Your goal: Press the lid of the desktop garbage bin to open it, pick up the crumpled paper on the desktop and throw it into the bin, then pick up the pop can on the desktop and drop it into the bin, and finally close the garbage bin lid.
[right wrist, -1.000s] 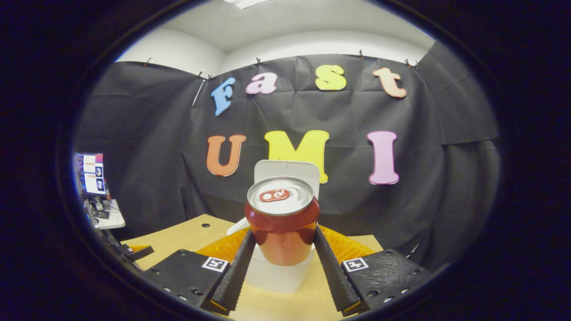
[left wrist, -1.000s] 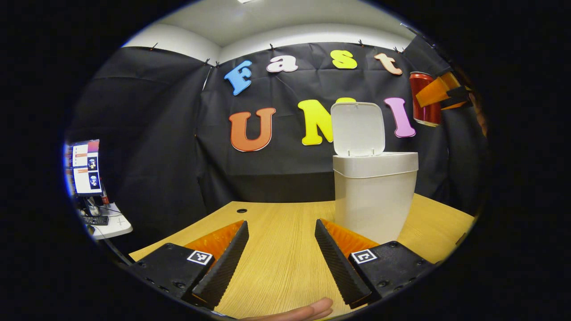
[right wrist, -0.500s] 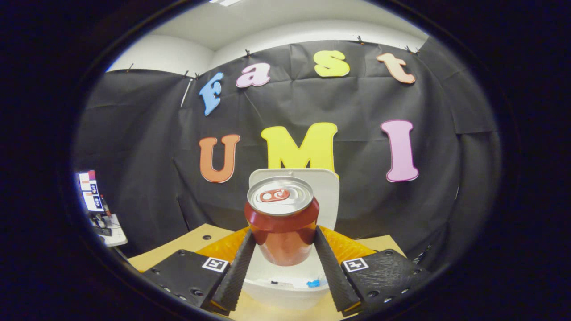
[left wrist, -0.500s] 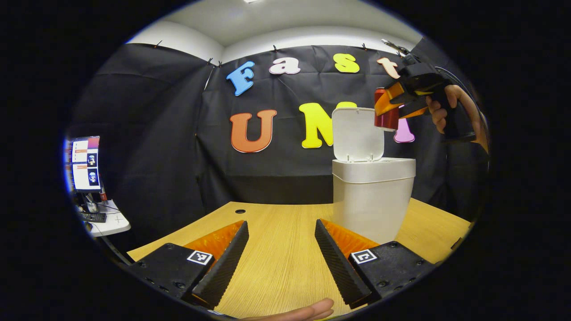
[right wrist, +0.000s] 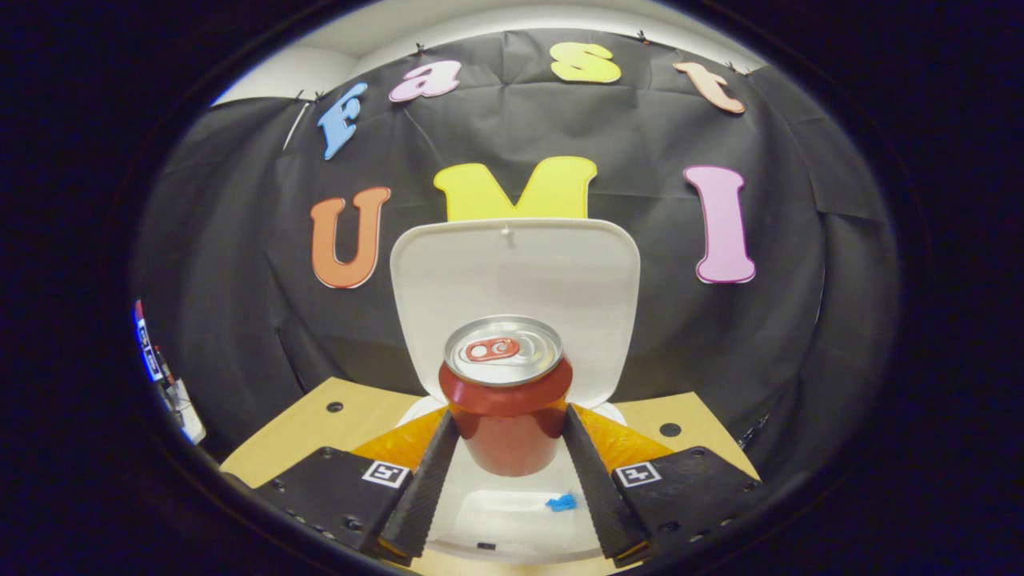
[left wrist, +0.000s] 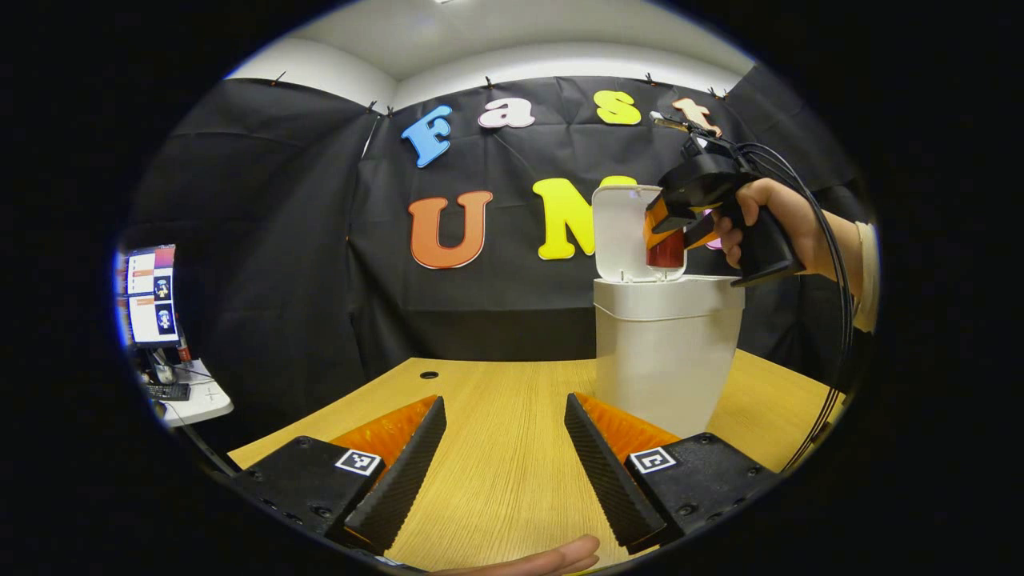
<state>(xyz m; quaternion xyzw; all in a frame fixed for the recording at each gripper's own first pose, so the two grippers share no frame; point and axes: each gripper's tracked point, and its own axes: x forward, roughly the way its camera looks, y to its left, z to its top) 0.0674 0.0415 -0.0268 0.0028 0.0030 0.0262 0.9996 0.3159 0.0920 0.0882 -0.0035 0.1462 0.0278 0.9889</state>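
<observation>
Wooden desktop (left wrist: 496, 448) bears the bin (left wrist: 666, 352), black cloth behind.

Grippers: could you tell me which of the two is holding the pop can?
The right gripper: its jaws clamp the red pop can over the open bin; the left gripper is open.

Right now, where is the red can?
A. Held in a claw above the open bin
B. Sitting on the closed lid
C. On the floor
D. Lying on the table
A: the right claw pinches the red can over the bin, whose lid stands up open behind it.
</observation>
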